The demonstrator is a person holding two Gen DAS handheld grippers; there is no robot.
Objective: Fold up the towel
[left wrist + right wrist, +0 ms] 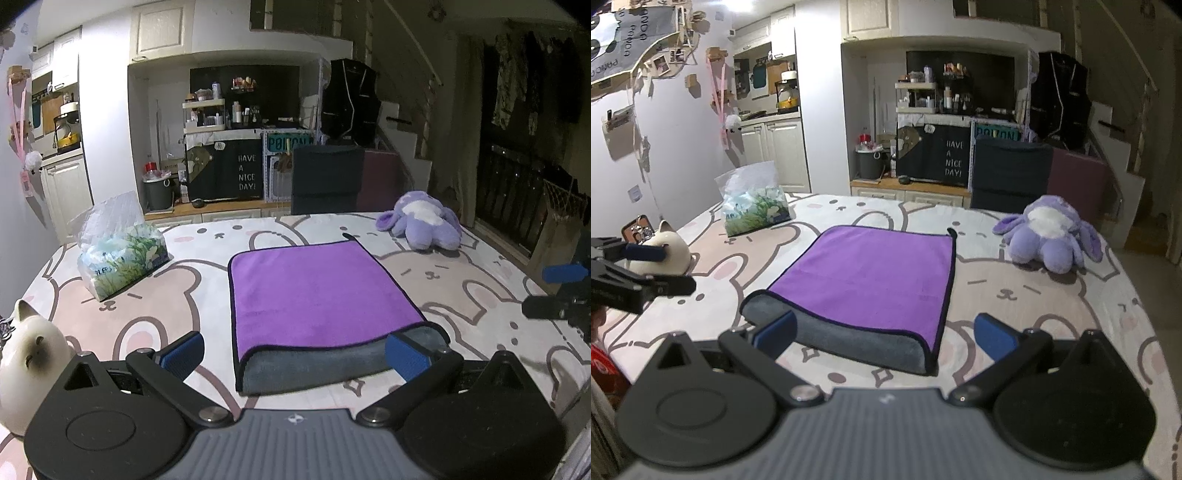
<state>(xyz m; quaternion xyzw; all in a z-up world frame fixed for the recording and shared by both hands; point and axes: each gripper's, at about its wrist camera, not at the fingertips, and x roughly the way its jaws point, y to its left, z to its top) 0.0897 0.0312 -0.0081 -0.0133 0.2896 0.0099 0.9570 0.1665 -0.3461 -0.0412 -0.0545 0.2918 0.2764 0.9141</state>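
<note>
Folded towel (317, 291), purple face up, dark piping along its edges, lying flat near the middle of the table cover (480, 280); the grey underlayer shows along the near fold, and a small hanging loop projects from the far right corner. Left gripper (295, 354): fingers spread wide, nothing between them, its blue pads (184, 352) either side of the towel's near edge; whether the right-hand pad touches the cloth cannot be told. Right gripper (886, 338): likewise parted and empty, hovering at the near edge, its left pad over the grey corner.

Surface: pale cover printed with pink and white rabbit faces outlined in brown. On it, a soft pack of tissues (118, 254) far left, a white cat figurine (29, 354) at the near left edge, and a lilac plush toy (424, 221) far right, all apart from the towel.

Room beyond: dark chair back (327, 177), black cabinet lettered "HAVE A NICE DAY" (245, 171), shelf of bottles above, green bin (159, 192), white cupboards left, staircase right.
</note>
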